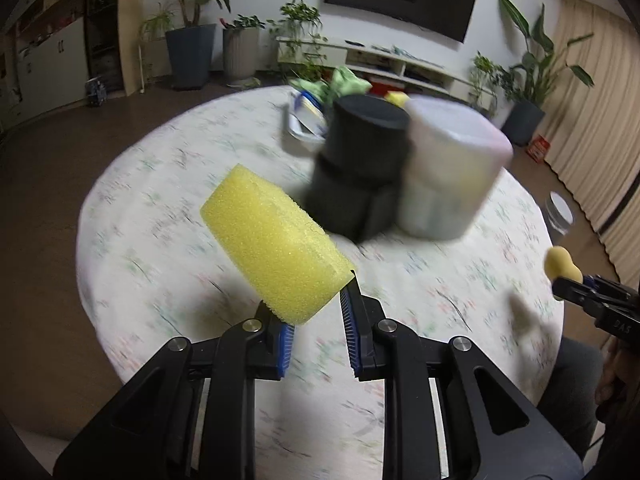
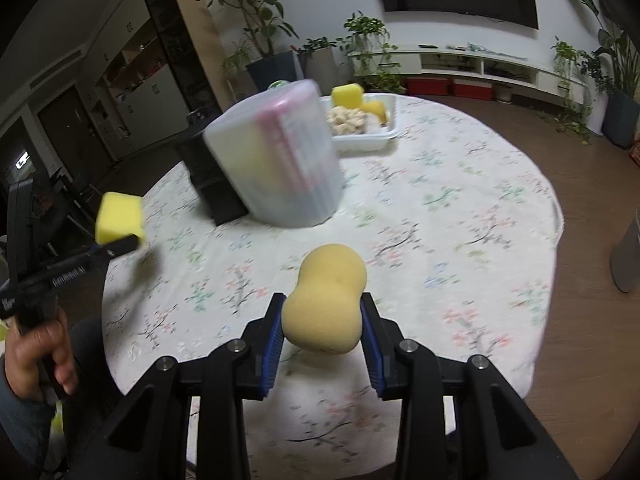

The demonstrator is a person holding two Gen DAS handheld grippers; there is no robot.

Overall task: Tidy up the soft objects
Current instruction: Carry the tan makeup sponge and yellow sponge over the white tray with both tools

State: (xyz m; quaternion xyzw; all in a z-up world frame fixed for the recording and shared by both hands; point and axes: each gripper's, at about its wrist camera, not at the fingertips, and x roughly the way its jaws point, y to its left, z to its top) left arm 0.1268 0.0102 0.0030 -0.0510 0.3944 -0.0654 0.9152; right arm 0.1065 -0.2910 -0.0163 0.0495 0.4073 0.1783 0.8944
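My left gripper (image 1: 311,303) is shut on the lower end of a yellow block sponge (image 1: 272,244), which sticks up and to the left above the floral tablecloth (image 1: 160,240). In the right wrist view that same sponge (image 2: 119,218) hangs at the far left in the left gripper (image 2: 120,245). My right gripper (image 2: 323,322) is shut on a tan peanut-shaped sponge (image 2: 332,300), pinched at its waist and held over the table (image 2: 460,220). The left wrist view shows this sponge (image 1: 559,265) at the right edge in the right gripper (image 1: 568,286).
A black cylinder (image 1: 360,168) and a translucent lidded container (image 1: 452,168) stand mid-table, blurred. Behind them a white tray (image 2: 362,143) holds yellow sponges (image 2: 348,94) and a beige fluffy item (image 2: 346,118). Green soft things (image 1: 344,80) lie at the far edge. A person's hand (image 2: 40,356) grips the left handle.
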